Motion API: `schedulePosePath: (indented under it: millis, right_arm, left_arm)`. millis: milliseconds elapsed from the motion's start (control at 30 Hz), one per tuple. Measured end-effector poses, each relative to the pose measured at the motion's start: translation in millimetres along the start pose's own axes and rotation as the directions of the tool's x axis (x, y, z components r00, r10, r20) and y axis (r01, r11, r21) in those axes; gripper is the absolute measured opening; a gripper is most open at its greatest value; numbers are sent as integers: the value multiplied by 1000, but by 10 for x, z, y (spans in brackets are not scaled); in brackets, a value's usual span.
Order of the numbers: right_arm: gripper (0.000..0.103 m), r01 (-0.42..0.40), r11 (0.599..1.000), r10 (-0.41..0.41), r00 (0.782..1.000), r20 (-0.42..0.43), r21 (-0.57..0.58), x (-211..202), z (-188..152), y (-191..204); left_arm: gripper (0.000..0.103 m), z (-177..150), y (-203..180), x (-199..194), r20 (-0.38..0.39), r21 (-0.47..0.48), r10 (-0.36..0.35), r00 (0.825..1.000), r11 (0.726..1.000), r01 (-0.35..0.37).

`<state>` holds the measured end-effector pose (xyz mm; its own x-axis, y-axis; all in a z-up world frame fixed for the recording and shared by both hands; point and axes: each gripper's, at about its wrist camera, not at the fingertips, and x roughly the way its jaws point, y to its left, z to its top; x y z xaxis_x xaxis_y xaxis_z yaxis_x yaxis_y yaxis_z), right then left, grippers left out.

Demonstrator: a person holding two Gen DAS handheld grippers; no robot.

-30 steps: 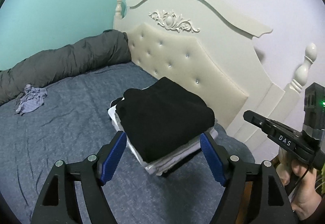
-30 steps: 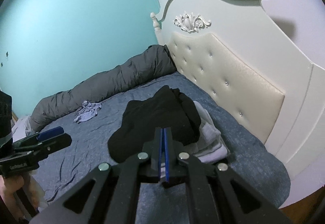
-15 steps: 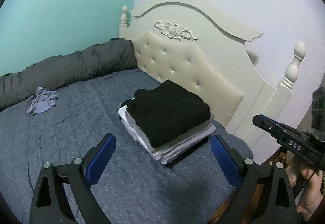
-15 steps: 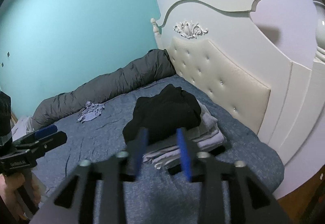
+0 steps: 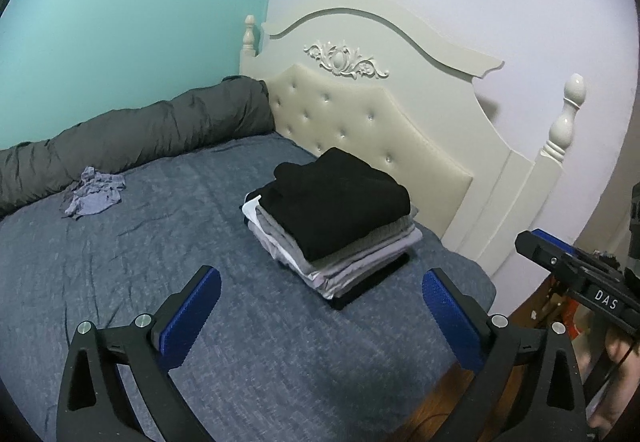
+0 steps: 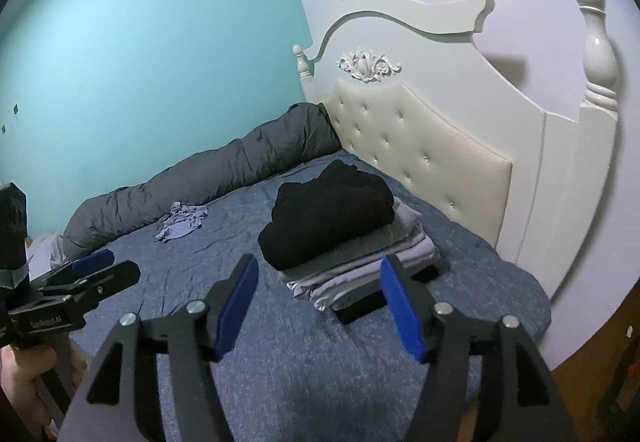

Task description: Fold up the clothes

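Note:
A stack of folded clothes (image 5: 360, 258) (image 6: 360, 262) lies on the blue bed near the headboard, with a folded black garment (image 5: 344, 201) (image 6: 328, 209) on top. My left gripper (image 5: 322, 282) hangs open in front of the stack, clear of it, nothing between its blue pads. My right gripper (image 6: 320, 262) is also open and empty, just short of the stack. In the other camera's view each gripper shows at the edge: the right gripper (image 5: 532, 246) and the left gripper (image 6: 116, 266). A crumpled pale blue-grey garment (image 5: 94, 191) (image 6: 182, 219) lies farther back on the bed.
A rolled grey duvet (image 5: 132, 137) (image 6: 208, 185) runs along the teal wall. The cream tufted headboard (image 5: 380, 129) (image 6: 420, 153) stands right behind the stack. Wooden floor (image 5: 440, 402) shows past the bed's near corner. A hand (image 6: 24, 374) holds the left gripper's handle.
Both grippers have drawn back from the stack. The right gripper went from shut to open, and the left gripper's fingers spread wider. The black garment stays on top of the stack.

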<state>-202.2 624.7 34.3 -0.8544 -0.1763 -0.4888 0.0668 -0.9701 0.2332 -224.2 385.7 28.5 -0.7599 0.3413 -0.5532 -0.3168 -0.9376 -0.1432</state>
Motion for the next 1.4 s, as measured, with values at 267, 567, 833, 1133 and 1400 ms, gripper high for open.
schedulePosePath:
  millis: [267, 567, 833, 1133, 1400]
  right_arm:
    - [84, 39, 998, -40, 999, 17, 44, -181, -214, 29]
    - [92, 100, 995, -100, 995, 6, -3, -351, -415, 159]
    - [94, 111, 994, -111, 994, -6, -9, -466, -521, 256]
    - [94, 132, 991, -132, 991, 1, -36, -589, -606, 367]
    - [95, 144, 989, -143, 990, 6, -47, -684, -685, 438]
  left_arm:
    - [103, -178, 24, -190, 16, -3, 2, 1000, 1000, -2]
    - [103, -388, 90, -385, 24, 4, 5, 1000, 1000, -5]
    - [103, -526, 99, -566, 43, 20, 22, 999, 1000, -23]
    - [103, -637, 94, -718, 51, 28, 14, 999, 999, -15]
    - [103, -712, 98, -858, 59, 28, 7, 998, 1000, -9]
